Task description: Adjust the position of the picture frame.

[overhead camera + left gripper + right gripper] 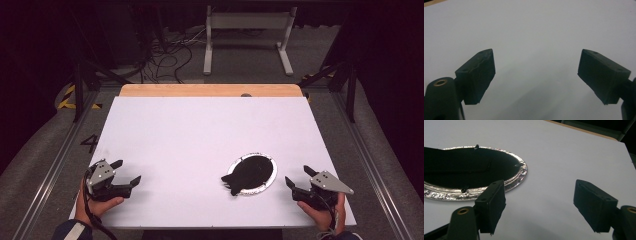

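A silver foil-rimmed oval plate (270, 179) lies on the white table (200, 130), right of centre near the front, with a black cloth-like piece (249, 173) on it that hangs over its left rim. My right gripper (296, 175) rests just right of the plate, open, with nothing between its jaws. From the right gripper view the plate rim (520, 176) and the black piece (466, 166) lie just ahead and left of the right gripper (540, 202). My left gripper (126, 171) sits at the front left, open and empty, far from the plate. The left gripper (536, 75) faces bare table.
A wooden strip (210, 90) runs along the table's far edge. Beyond it stand a white metal frame (247, 35) and loose cables (167, 57) on the floor. Metal rails (55, 165) flank the table on both sides.
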Demonstrator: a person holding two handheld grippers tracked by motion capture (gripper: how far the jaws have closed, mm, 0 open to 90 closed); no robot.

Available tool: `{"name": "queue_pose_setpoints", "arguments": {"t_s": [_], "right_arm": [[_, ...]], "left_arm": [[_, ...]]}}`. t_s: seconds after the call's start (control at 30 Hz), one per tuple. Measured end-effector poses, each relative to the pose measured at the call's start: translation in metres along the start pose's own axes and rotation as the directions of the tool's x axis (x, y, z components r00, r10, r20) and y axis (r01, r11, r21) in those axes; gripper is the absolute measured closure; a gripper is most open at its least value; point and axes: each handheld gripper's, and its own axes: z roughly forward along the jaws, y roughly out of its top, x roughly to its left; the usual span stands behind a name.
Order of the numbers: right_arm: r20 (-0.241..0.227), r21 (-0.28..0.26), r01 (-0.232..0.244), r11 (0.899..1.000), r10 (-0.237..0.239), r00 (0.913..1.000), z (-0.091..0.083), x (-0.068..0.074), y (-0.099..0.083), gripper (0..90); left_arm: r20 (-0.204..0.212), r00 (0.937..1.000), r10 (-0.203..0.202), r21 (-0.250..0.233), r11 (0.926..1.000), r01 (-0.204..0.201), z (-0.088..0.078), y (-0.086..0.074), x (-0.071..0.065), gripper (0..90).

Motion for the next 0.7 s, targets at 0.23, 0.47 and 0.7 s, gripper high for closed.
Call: {"name": "queue_pose_setpoints", "arguments": {"t_s": [0.23, 0.47, 0.7], "right_arm": [[0.0, 0.022, -0.001, 1.0, 0.001, 1.0, 0.004, 0.0, 0.002, 30.1], [-0.014, 0.072, 0.009, 0.997, -0.008, 0.9999, 0.011, 0.001, 0.004, 50.1], [-0.034, 0.15, -0.019, 0.989, 0.025, 0.9991, 0.022, -0.003, 0.006, 76.3]], "left_arm": [[0.004, 0.9999, 0.012, 0.017, 0.9998, -0.012, 0.002, 0.0, -0.004, 16.2], [0.027, 0.9988, 0.04, 0.029, 0.9988, -0.04, 0.001, 0.0, -0.007, 30.7], [0.087, 0.9946, 0.056, 0.041, 0.9974, -0.06, 0.004, 0.007, -0.009, 78.7]]}}
